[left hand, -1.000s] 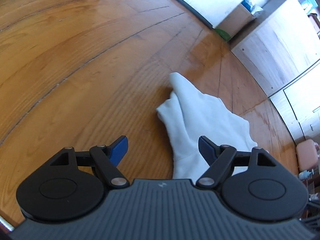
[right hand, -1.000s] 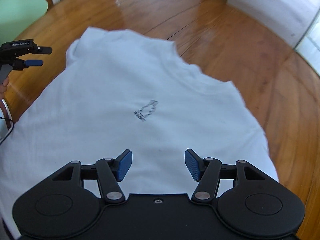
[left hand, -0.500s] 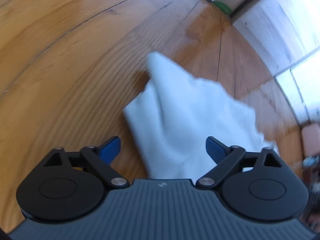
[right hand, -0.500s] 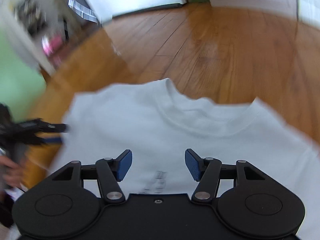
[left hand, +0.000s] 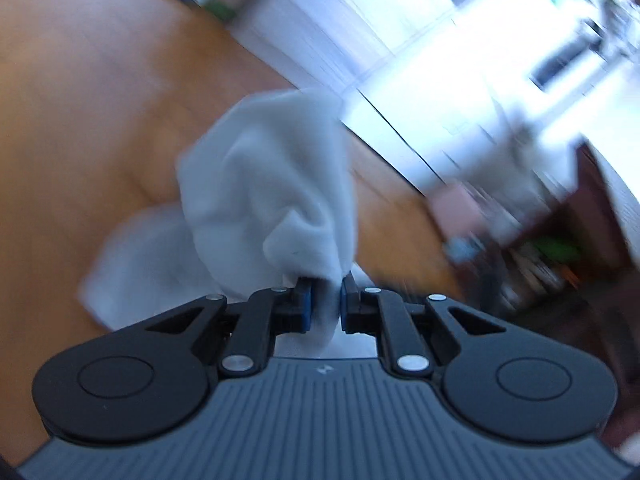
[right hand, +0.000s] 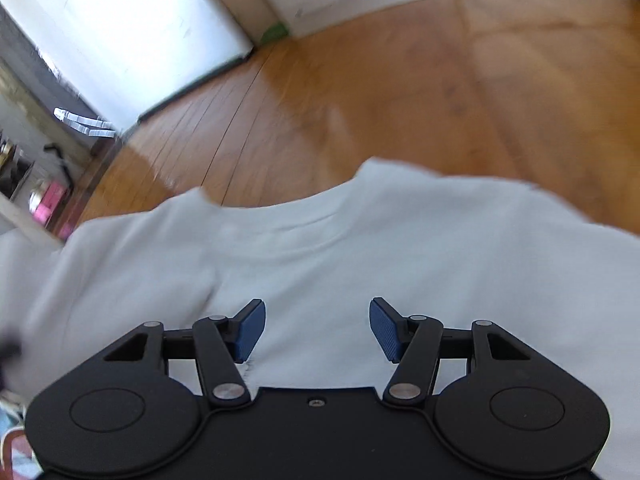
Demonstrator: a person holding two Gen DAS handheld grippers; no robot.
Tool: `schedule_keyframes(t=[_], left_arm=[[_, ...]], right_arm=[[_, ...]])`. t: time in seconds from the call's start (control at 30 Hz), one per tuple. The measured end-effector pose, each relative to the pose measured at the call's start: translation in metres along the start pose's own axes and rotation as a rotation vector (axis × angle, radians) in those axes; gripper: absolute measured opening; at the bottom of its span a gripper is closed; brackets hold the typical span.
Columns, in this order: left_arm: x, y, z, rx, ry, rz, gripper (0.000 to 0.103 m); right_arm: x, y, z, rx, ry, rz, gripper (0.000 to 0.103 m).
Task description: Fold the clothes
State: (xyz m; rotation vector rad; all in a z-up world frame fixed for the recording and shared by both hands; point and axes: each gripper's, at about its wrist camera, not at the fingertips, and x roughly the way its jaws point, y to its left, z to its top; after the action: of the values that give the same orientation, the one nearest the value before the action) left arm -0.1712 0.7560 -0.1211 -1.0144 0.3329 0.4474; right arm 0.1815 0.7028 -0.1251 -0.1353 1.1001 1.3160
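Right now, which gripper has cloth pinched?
The left gripper: its jaws are closing on a bunch of the white T-shirt. The right gripper hangs open above it.

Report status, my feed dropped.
Left tool closing on white shirt sleeve, lifted. Right tool open above shirt front. Nothing in the way.

We see L wrist cam looking fwd along its gripper (left hand: pixel 325 304), tilted down, very close to the shirt (left hand: pixel 272 184), floor (left hand: pixel 80 120) upper left. R wrist cam looks down steeper over its gripper (right hand: pixel 317 328). Both views share shirt, floor.
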Motion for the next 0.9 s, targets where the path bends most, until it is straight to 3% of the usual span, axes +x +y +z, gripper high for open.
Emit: schedule_keyframes(t=[0.03,0.13,0.2,0.23,0.3,0.33,0.4,0.47,0.6,0.73,0.8,0.87,0.9], left_arm=[[0.015,-0.001,-0.019,-0.020,0.057,-0.008,0.013],[0.059,0.007,-0.066,-0.044,0.237,0.098,0.014],[0.066,0.006,-0.075,-0.024,0.288,0.084,0.016],[0.061,0.002,-0.073,0.001,0.272,0.056,0.021],[0.046,-0.006,-0.065,0.047,0.230,0.003,0.046],[0.039,-0.009,-0.061,0.063,0.209,-0.020,0.050],[0.025,-0.011,-0.053,0.075,0.170,-0.060,0.051],[0.014,-0.012,-0.050,0.097,0.123,-0.038,0.054],[0.011,-0.010,-0.037,0.188,0.047,0.155,0.054],[0.008,0.019,-0.021,0.024,0.014,0.137,0.055],[0.007,0.035,-0.019,-0.037,0.011,0.121,0.055],[0.003,0.046,-0.019,-0.048,0.023,0.127,0.055],[0.002,0.048,-0.018,-0.064,0.022,0.136,0.055]], right_arm=[[-0.010,-0.006,-0.001,0.024,-0.020,0.006,0.063],[-0.033,-0.017,-0.004,0.075,-0.059,0.036,0.063],[-0.043,-0.012,-0.010,0.043,-0.083,0.040,0.063],[-0.048,-0.007,-0.013,0.016,-0.082,0.050,0.063],[-0.055,0.009,-0.020,-0.066,-0.097,0.083,0.063],[-0.060,0.018,-0.022,-0.109,-0.110,0.108,0.063],[-0.061,0.038,-0.024,-0.191,-0.111,0.157,0.063],[-0.051,0.055,-0.023,-0.264,-0.065,0.176,0.063],[-0.017,0.082,-0.029,-0.419,0.016,0.084,0.063],[-0.004,0.103,-0.053,-0.523,0.136,0.113,0.065],[0.003,0.115,-0.063,-0.593,0.123,0.110,0.067],[0.019,0.120,-0.065,-0.637,0.109,0.038,0.066],[0.029,0.121,-0.064,-0.650,0.091,-0.004,0.060]])
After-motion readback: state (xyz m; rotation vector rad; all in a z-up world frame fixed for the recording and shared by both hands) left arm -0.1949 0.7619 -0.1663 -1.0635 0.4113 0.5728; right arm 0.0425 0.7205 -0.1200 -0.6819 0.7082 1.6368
